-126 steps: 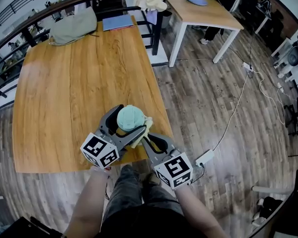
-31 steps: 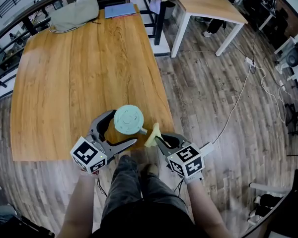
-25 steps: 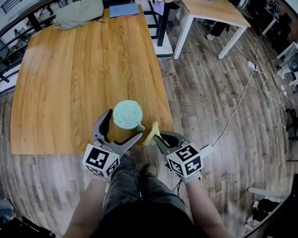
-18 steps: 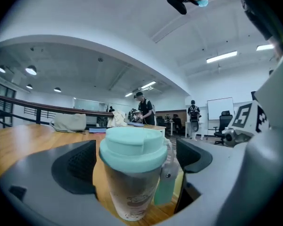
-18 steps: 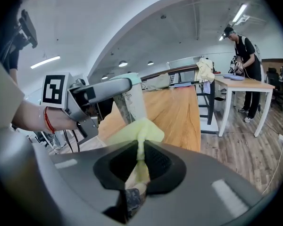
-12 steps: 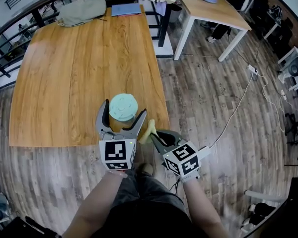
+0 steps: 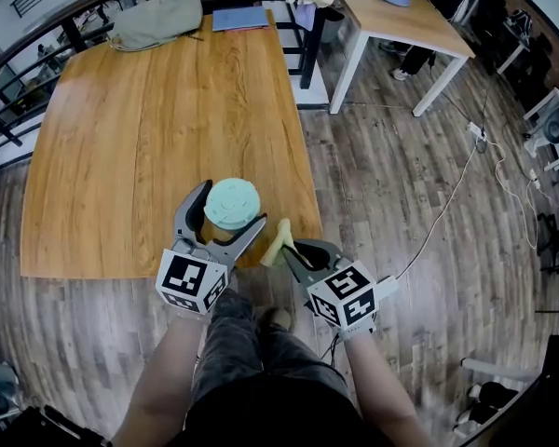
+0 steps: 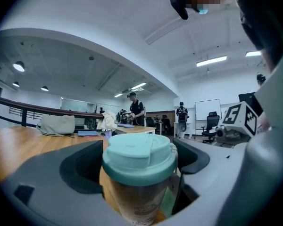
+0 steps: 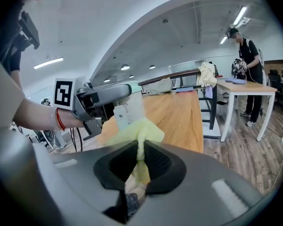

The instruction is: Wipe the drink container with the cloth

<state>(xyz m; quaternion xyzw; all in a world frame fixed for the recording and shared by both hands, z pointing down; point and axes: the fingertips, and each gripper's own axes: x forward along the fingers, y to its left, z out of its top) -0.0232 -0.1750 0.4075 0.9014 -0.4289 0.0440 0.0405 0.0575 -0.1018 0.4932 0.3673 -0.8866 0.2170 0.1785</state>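
The left gripper (image 7: 234, 205) had swung in from the near-left side of the drink container (image 7: 231, 201) and now straddled it, one jaw on each side of the mint-green lid. A second before, its jaws had stood at their widest just beside the cup. Now they were closing, with the cup between them but a gap showing at the pads, so nothing was gripped yet.

The container stood upright on the bench (image 7: 149, 138), close to that bench's near edge and towards its right corner, much where it had stood a second earlier.

The right gripper (image 7: 292, 250) stayed clenched on the yellow cloth (image 7: 279, 238), which hung just to the right of the container, near it but apart. Some seconds earlier that cloth had been pressed against the cup.

By my reading, the wiping had paused and the cup was being taken in hand again, either to steady it for another pass or to move it.
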